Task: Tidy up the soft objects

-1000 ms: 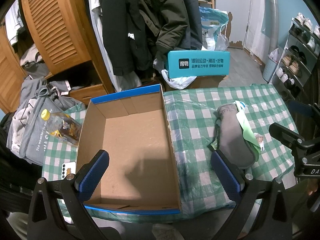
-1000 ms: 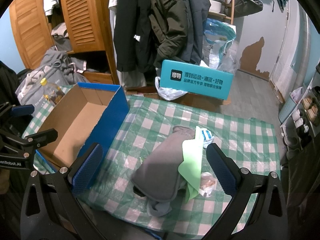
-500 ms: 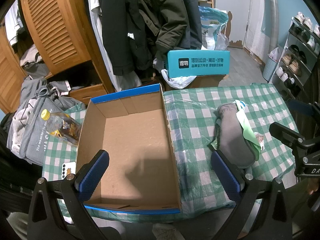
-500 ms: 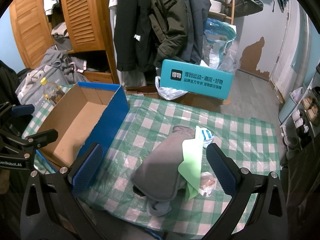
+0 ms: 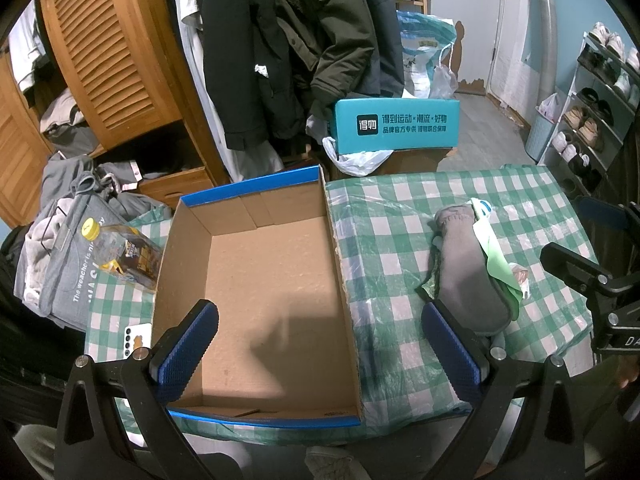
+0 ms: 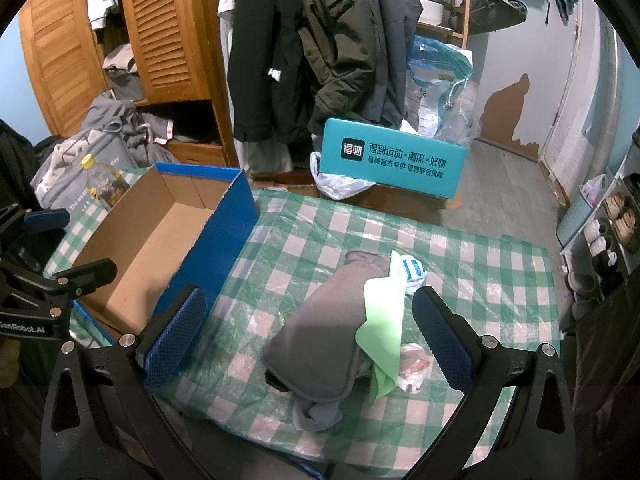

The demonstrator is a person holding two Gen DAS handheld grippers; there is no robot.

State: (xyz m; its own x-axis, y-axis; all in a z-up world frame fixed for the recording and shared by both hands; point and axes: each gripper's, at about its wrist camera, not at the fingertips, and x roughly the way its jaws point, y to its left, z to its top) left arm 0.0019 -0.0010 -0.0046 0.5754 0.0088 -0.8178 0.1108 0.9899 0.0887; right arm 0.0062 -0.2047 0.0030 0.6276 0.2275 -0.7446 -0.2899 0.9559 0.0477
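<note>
Your box [image 5: 260,280] holds nothing; gray cloth [image 6: 320,328] lies beside it; left gripper [image 5: 320,344] and right gripper [image 6: 308,336] both spread wide.

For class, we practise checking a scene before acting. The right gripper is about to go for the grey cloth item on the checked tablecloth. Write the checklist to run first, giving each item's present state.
1. Right gripper open wide enough to take the cloth: ok, jaws spread, nothing between them.
2. Grey cloth item within view and unblocked: ok, it lies ahead of the right gripper.
3. Only one thing gets grabbed: not ok, a light green cloth drapes over its right side.
4. Cardboard box ready to receive: ok, open-topped and nothing inside.
5. Left gripper out of the way: ok, open, over the box.
6. Contents of the small plastic wrapper beside the pile: cannot tell.
</note>
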